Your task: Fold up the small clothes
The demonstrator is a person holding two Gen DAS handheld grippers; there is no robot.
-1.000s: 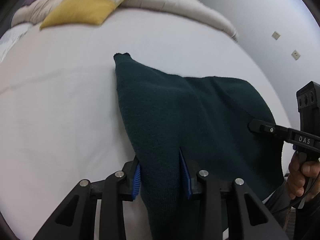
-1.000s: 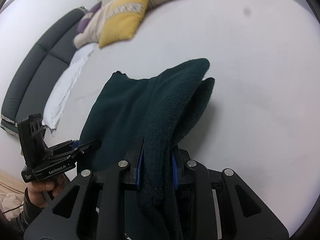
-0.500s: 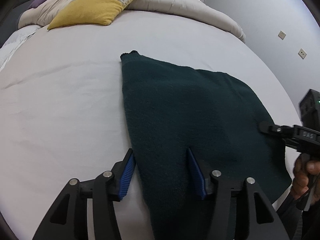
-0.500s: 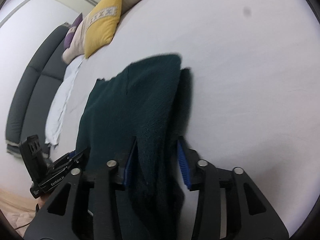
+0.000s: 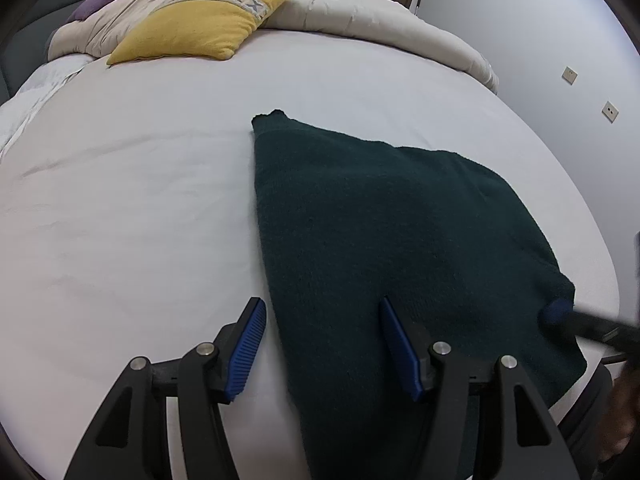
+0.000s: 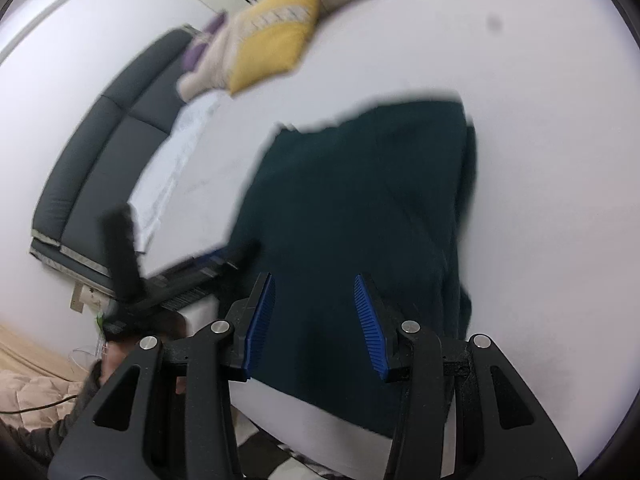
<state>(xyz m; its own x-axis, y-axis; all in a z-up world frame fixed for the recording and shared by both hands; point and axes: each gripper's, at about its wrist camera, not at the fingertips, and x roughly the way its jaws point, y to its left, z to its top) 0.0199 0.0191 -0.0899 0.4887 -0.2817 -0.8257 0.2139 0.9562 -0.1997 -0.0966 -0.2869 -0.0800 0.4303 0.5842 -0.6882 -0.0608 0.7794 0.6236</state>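
I hold my left gripper [image 5: 322, 346] and right gripper [image 6: 314, 322] wide apart, gripping nothing, above the near edge of the dark green garment [image 5: 384, 232], which lies flat on the bed [image 5: 120, 200] for its next fold.

A white-sheeted bed [image 5: 140, 208] is seen. A dark green knitted garment [image 5: 384, 240] is laid flat near its front edge; a yellow cushion [image 5: 200, 26] and a rumpled beige duvet [image 5: 360, 16] are placed at the far end.

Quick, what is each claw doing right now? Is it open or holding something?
Left gripper: open, holding nothing; the dark green garment lies flat on the bed.
Right gripper: open, holding nothing, above the same garment.
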